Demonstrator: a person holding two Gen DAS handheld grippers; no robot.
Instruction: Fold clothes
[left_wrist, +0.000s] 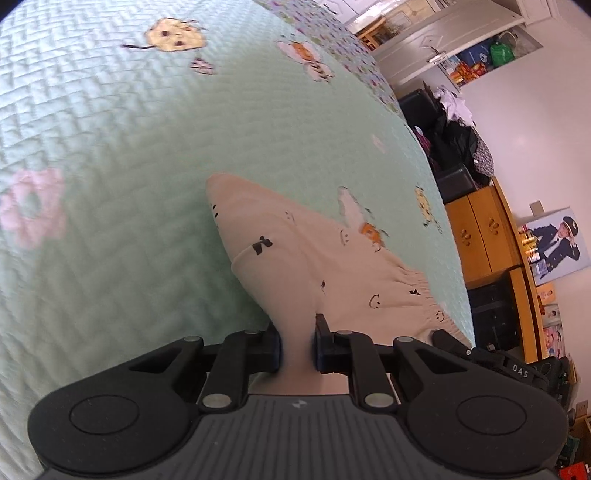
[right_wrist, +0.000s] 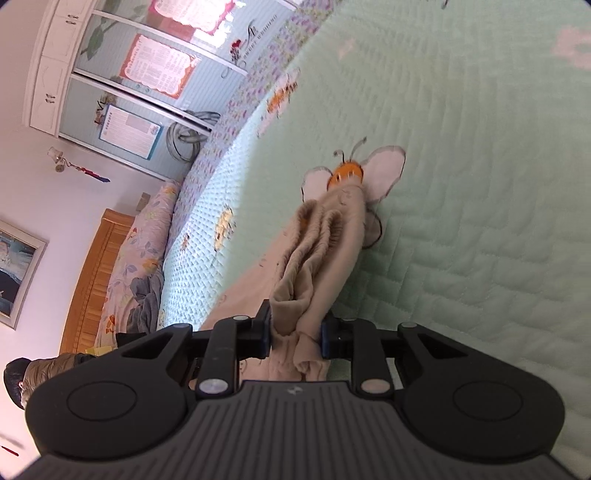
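Observation:
Small beige trousers (left_wrist: 295, 251) with black smiley and bow prints lie on a pale green quilted bed cover (left_wrist: 110, 147). My left gripper (left_wrist: 297, 349) is shut on the cloth near one leg, and the fabric rises from the bed into its pads. The elastic waistband shows at the right of that view. In the right wrist view my right gripper (right_wrist: 295, 338) is shut on the bunched, gathered waistband of the trousers (right_wrist: 321, 251), which hang stretched down to the bed cover (right_wrist: 480, 184) over a bee patch.
Wooden cabinets (left_wrist: 484, 236) and a heap of dark bags and clothes (left_wrist: 458, 136) stand beyond the bed's edge. A wardrobe with posters (right_wrist: 147, 74), a wooden headboard (right_wrist: 92, 280) and pillows lie on the other side. A person in a padded jacket (right_wrist: 40, 369) is at the lower left.

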